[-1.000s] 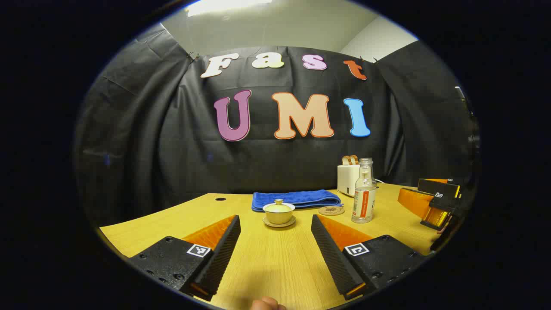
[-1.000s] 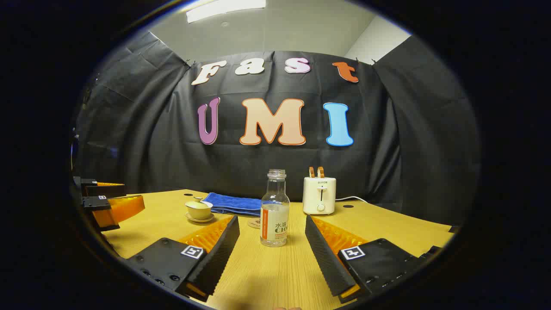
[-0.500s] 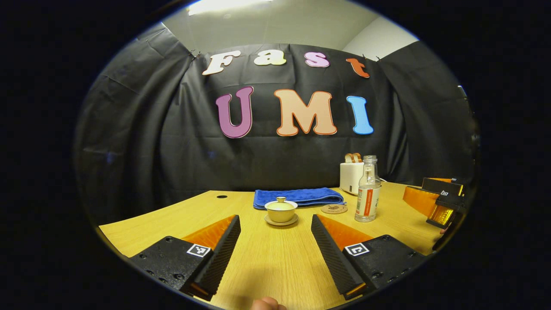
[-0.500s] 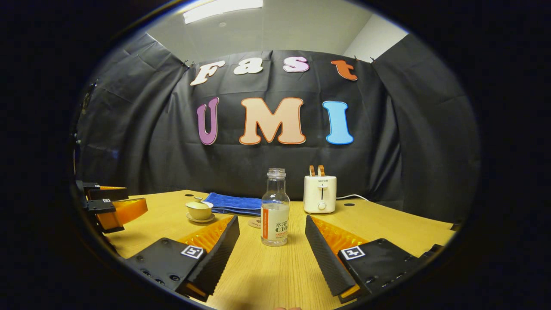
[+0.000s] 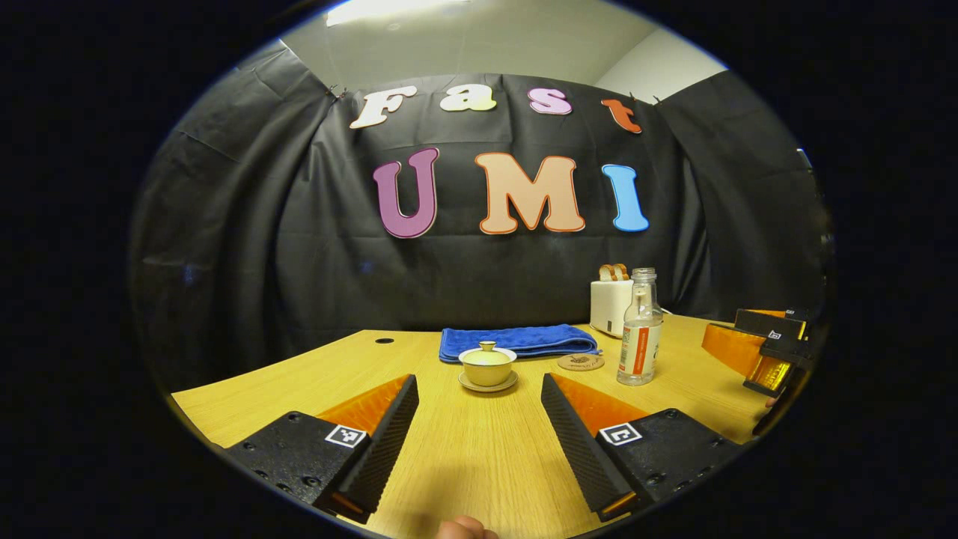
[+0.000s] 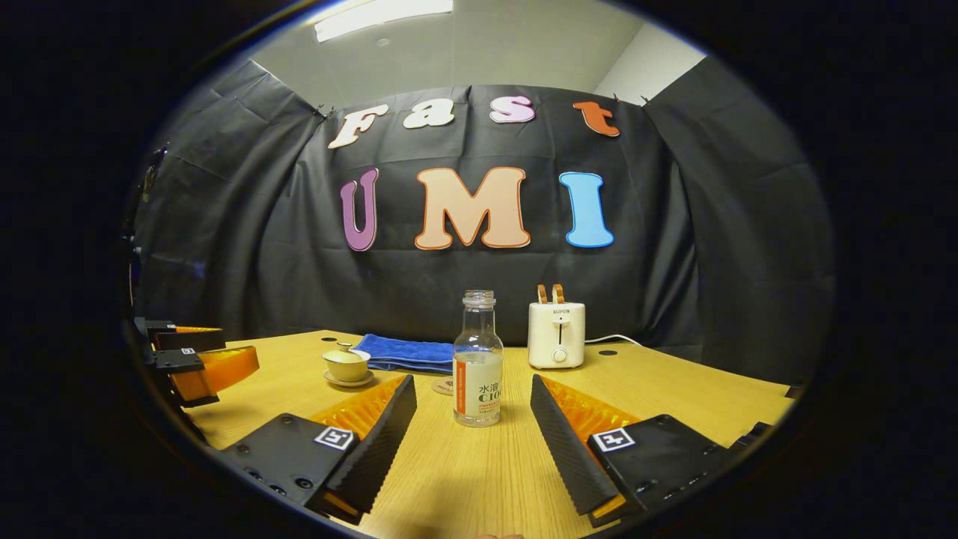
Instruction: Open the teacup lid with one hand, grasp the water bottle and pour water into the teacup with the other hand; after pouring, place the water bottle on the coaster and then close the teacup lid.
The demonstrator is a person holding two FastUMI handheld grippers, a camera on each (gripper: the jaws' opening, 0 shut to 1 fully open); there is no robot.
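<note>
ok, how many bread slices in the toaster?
2, side by side in the slots on top of the toaster at the back of the table, behind the bottle; their lower parts are hidden inside.

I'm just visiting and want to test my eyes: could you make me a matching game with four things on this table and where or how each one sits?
Things:
1. teacup
2. water bottle
3. blue towel
4. toaster

States:
A. folded flat behind the teacup
B. lid on, standing on a saucer
C. bread in its slots
D. upright, no cap

Pairs: 1-B, 2-D, 3-A, 4-C
</note>
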